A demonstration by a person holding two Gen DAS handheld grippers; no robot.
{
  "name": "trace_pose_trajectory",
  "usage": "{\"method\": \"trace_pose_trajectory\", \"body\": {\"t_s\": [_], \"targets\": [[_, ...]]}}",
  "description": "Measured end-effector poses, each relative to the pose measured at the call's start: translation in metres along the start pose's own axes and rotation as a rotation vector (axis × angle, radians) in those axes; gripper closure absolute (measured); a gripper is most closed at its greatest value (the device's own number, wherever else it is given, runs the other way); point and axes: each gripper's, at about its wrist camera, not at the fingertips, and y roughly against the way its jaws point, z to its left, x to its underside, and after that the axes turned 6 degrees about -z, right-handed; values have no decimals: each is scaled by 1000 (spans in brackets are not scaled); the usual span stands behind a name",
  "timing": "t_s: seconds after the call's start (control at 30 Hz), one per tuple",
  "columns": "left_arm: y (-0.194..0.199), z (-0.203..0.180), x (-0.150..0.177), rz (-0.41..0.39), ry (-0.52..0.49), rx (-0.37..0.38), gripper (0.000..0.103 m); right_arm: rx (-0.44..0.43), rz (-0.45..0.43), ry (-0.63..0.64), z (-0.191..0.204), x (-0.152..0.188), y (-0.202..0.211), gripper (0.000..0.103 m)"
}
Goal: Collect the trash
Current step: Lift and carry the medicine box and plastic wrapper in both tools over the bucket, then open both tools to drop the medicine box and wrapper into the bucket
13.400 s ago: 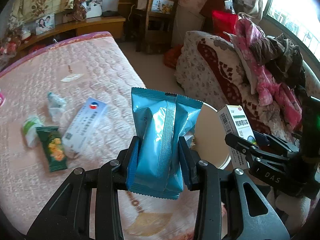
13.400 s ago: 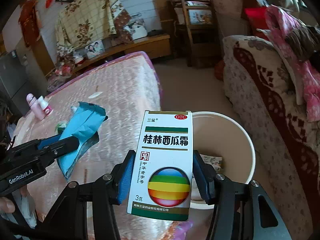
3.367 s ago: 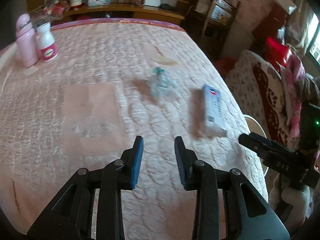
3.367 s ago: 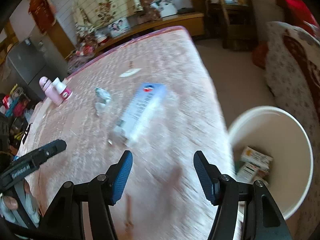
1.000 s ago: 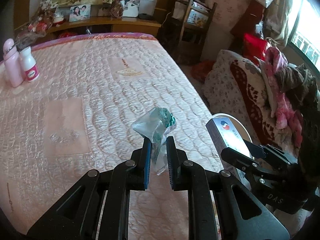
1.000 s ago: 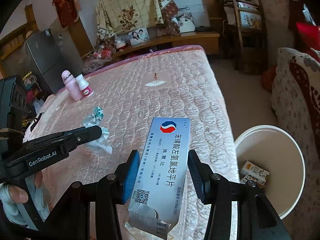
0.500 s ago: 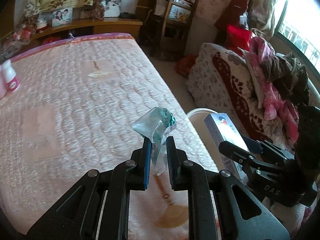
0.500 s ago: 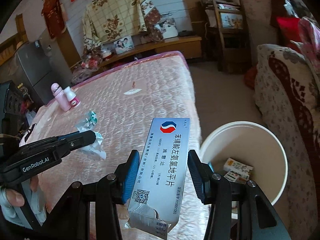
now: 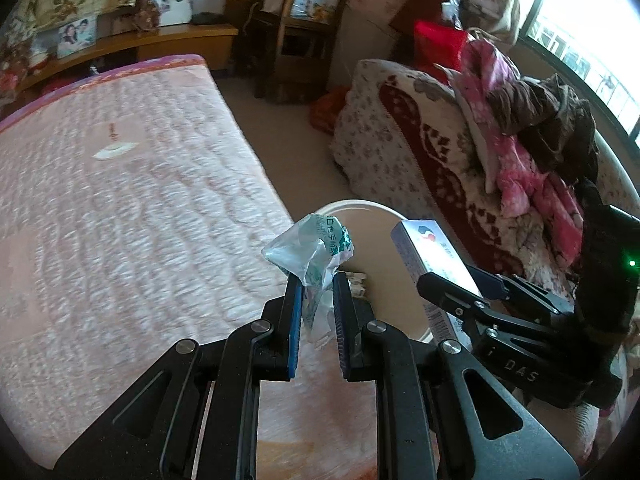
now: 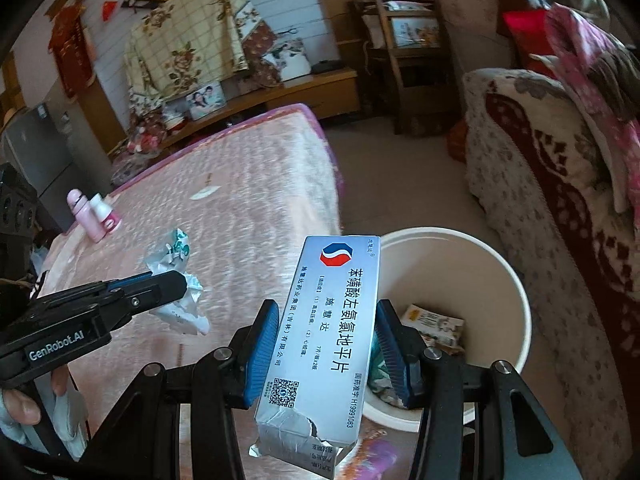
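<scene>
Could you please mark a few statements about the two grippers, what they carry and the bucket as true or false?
1. The left gripper is shut on a crumpled wrapper. True.
2. The right gripper holds a blue snack bag. False: it grips a silver box.
3. The bucket is empty. False: a packet lies inside.
4. The bucket stands on the floor beside the bed. True.
5. Two bottles stand on the bed. True.
6. The box's lower end is intact. False: it is torn open.
</scene>
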Motion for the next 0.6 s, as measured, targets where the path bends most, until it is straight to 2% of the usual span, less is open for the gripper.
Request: {"method": "trace_pose_trajectory", "body": {"t_s": [0.37,0.6], "targets": [[-41,-30,-7,60,2,84,90,72,24,-74,-54,1,-9,55],[-62,-36,-5,91,0,88,90,100,47,-121,-80,7,-20,55]]}}
